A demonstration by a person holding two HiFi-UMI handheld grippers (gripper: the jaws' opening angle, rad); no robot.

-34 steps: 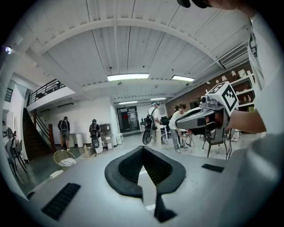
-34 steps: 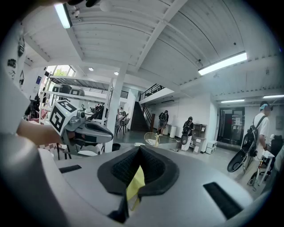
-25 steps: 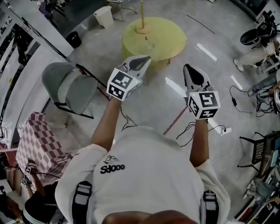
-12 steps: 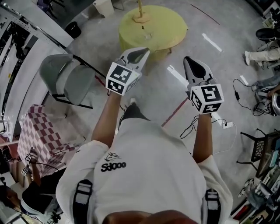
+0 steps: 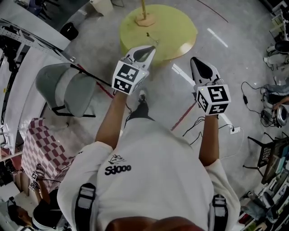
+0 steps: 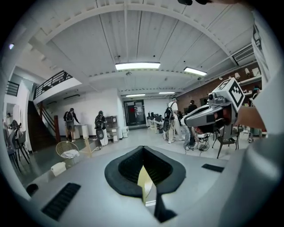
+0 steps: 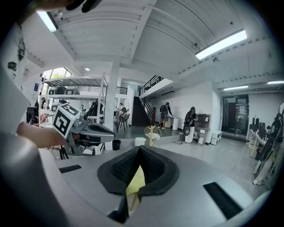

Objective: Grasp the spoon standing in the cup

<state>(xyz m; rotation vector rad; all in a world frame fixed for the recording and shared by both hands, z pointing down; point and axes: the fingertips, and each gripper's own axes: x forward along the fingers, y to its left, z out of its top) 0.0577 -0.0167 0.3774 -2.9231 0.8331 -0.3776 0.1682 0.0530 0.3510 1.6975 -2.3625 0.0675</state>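
Observation:
No cup or spoon can be made out in any view. A round yellow table [image 5: 171, 31] stands ahead on the floor, with a wooden post [image 5: 145, 13] on a base and a small dark item [image 5: 148, 34] on it. My left gripper [image 5: 151, 48] is held out level, its tip over the table's near edge in the head view, jaws closed to a point with nothing in them [image 6: 143, 149]. My right gripper [image 5: 194, 59] is held beside it over the bare floor, also shut and empty [image 7: 138, 149]. Each gripper shows in the other's view.
A grey chair [image 5: 67, 90] stands to the left, a checked cloth [image 5: 38, 149] behind it. A red line [image 5: 183, 116] crosses the floor. Cables and a power strip [image 5: 233, 131] lie on the right. A black bin [image 5: 68, 30] sits beyond. People stand far off [image 6: 100, 126].
The person has walked forward with both grippers held out. The yellow table has come nearer, and the left gripper's tip now overlaps its edge. The chair has slid back on the left.

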